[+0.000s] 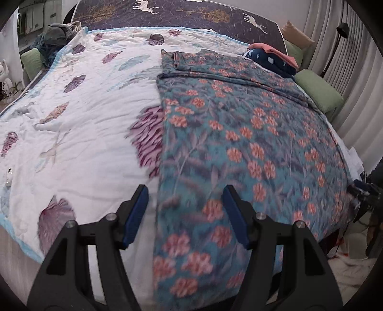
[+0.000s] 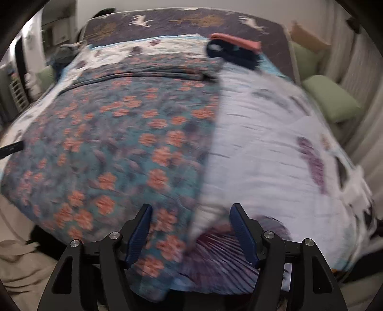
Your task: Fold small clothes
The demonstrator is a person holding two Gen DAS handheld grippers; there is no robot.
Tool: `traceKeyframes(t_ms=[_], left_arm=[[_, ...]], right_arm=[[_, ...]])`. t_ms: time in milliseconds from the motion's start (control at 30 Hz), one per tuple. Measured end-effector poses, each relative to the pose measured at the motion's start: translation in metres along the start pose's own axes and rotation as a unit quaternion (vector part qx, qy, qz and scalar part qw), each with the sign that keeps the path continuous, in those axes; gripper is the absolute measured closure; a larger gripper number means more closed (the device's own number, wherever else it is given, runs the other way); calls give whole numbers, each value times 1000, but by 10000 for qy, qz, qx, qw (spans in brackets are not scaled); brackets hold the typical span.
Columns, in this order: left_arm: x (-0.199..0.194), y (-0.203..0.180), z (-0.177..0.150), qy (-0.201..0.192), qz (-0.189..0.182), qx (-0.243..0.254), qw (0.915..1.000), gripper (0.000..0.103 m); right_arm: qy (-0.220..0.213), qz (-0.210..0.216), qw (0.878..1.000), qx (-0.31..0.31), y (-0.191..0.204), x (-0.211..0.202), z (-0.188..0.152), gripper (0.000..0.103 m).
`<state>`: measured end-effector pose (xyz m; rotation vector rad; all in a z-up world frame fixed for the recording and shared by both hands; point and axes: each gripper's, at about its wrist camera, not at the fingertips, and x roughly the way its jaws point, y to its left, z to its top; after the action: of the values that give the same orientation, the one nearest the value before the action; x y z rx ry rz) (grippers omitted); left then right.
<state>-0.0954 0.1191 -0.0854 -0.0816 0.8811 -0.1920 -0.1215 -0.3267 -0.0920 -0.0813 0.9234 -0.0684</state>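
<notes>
A teal floral garment (image 1: 239,148) lay spread flat on the bed's white quilt (image 1: 79,124). Both the left tongs (image 1: 185,215) and the right tongs (image 2: 191,235) stood wide and held nothing, each above the garment's near edge. A folded pile (image 1: 275,57) sat at the far right.

The left black gripper with blue-padded fingers (image 1: 185,193) and the matching right gripper (image 2: 191,211) tilt downward, jaws apart, gripping nothing.

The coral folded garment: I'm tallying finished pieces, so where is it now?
In both wrist views the coral folded garment lies at the bed's far right, atop a navy star-print piece, near the headboard and a green pillow.
</notes>
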Motion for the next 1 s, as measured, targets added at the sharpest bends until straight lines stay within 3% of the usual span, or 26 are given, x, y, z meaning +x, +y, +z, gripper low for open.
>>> traceKeyframes(t_ms=[133,267,433,567,633,667,700,733,767,800,833,867,967,1000], left_arm=[[-8,13,-8,-5,-52,-248,9997,37],[-13,19,-12,32,-328,-461,9984,37],[-16,18,-21,133,-534,-387,9977,37],[-23,17,-31,165,-577,-316,9977,38],[-25,15,-35,166,-531,-248,9981,42],[-26,14,-38,153,-452,-203,9987,49],[-27,14,-40,138,-398,-202,9989,64],[-27,16,-41,139,-404,-250,9988,76],[-27,20,-41,201,-558,-429,9973,100],[-27,24,-40,250,-695,-612,9954,99],[-29,26,-38,251,-782,-798,9934,99],[-30,27,-36,243,-850,-855,9924,99],[-43,26,-25,43,-1186,-955,9883,99],[-48,27,-19,-56,-1304,-998,9864,99]], right_arm=[[-8,202,9953,951,-45,-10,-15,35],[-10,-63,9934,1147,-62,-15,-24,35],[-212,827,9863,1411,-64,-24,-23,35],[-158,1051,9887,1055,-41,-26,-22,35],[92,923,9925,797,-32,-16,-23,35],[159,859,9933,751,-30,-11,-24,35],[186,871,9931,761,-31,-7,-22,35],[173,903,9925,806,-33,-7,-24,40],[158,901,9923,830,-34,-9,-24,54],[174,906,9925,802,-37,-10,-24,65],[179,1010,9917,780,-40,-10,-24,88],[189,1249,9888,800,-42,-12,-25,96],[107,1804,9785,993,-53,-20,-23,98],[33,2110,9699,1216,-61,-23,-21,98]])
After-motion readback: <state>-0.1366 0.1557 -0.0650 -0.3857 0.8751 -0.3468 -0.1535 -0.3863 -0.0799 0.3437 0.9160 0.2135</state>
